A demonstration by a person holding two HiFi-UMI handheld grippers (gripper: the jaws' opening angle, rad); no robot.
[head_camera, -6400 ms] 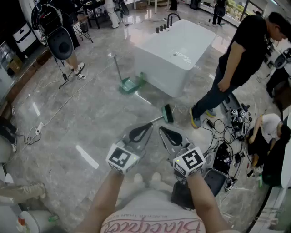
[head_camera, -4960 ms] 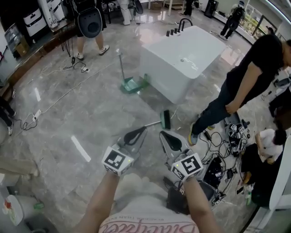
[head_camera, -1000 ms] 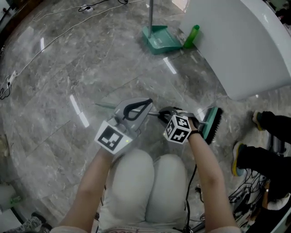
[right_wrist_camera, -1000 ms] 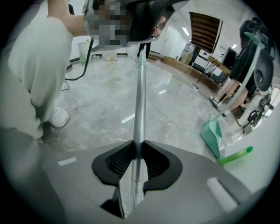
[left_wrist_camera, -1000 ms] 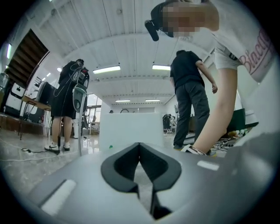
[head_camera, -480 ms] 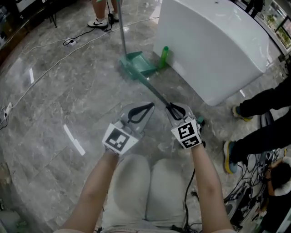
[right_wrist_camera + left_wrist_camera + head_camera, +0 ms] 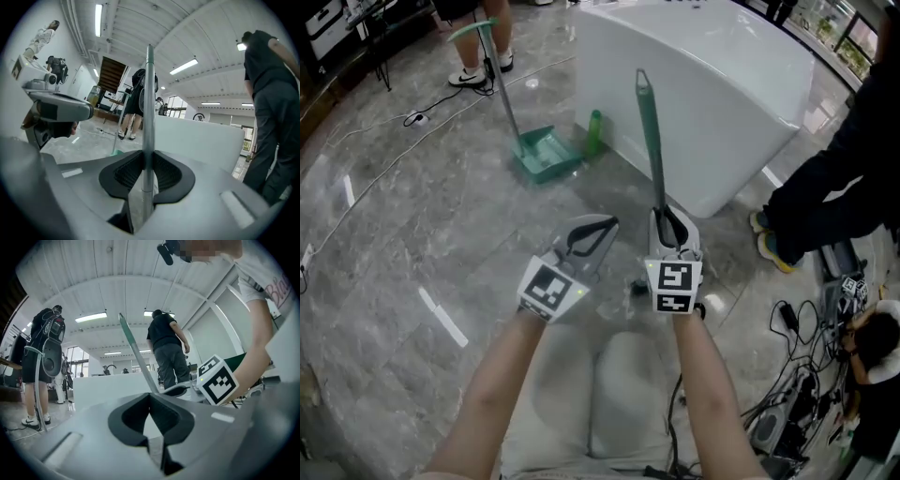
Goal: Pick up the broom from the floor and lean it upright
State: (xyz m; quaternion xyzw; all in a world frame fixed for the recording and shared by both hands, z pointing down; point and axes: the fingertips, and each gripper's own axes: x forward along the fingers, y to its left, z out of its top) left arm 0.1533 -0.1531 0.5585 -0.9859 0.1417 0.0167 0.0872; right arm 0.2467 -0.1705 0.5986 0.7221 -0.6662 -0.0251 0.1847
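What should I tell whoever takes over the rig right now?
Right gripper: shut on the broom handle, which stands near upright.
Left gripper: shut, empty, beside the right one.
Broom head: below the right hand, not clearly seen.
Tub is just ahead; dustpan stands against it on the left.
Done: broom raised by its handle.
Left: lean it upright, probably against the tub, then let go.
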